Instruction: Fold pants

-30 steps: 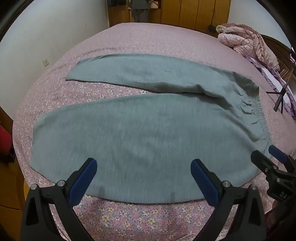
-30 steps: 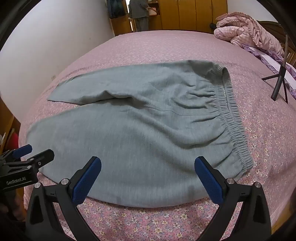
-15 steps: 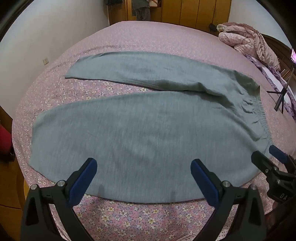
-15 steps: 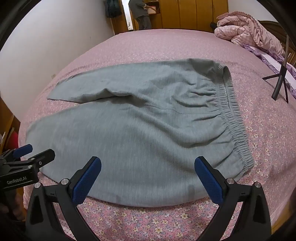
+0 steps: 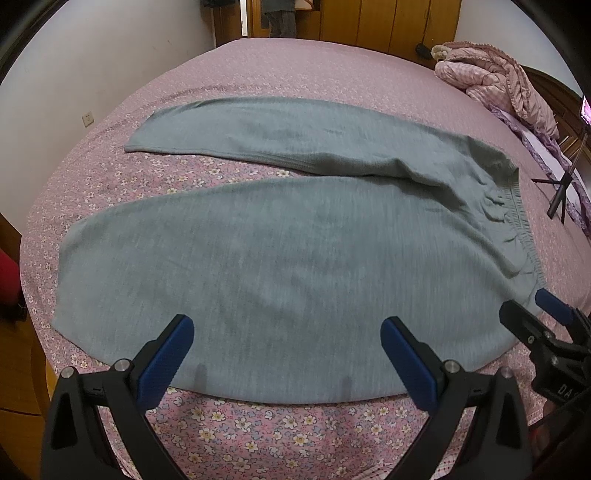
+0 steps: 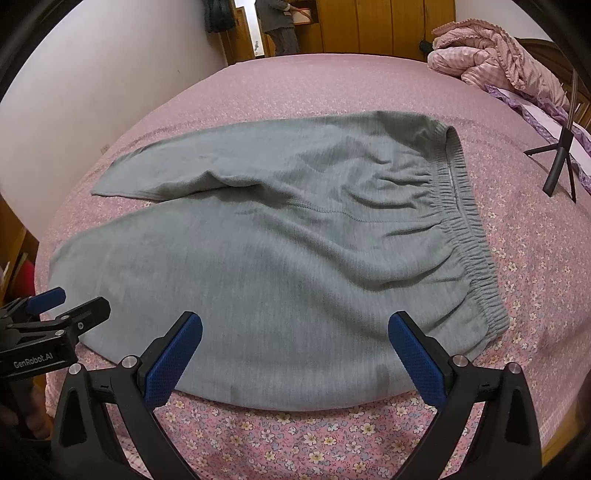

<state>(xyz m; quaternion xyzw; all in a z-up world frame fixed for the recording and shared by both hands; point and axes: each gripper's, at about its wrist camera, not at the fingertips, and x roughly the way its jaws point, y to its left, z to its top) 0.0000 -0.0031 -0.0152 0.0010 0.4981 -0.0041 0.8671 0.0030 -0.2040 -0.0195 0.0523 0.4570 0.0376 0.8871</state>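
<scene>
Grey sweatpants [image 5: 280, 258] lie spread flat on the pink flowered bed [image 5: 295, 66], legs pointing left and the elastic waistband [image 6: 469, 236] at the right. The two legs are apart in a V. My left gripper [image 5: 284, 332] is open and empty, over the near leg's front edge. My right gripper [image 6: 295, 328] is open and empty, over the near edge close to the waistband. Each gripper shows at the side of the other's view: the right one [image 5: 532, 314] and the left one [image 6: 66, 302].
A crumpled pink quilt [image 5: 495, 77] lies at the far right of the bed. A small black tripod [image 6: 561, 158] stands on the bed right of the waistband. A white wall [image 5: 92, 74] runs along the left. A person [image 6: 277, 26] stands by wooden wardrobes at the back.
Both grippers stay open and nearly still over the near edge. The views have shifted only slightly; the pants have not moved.
</scene>
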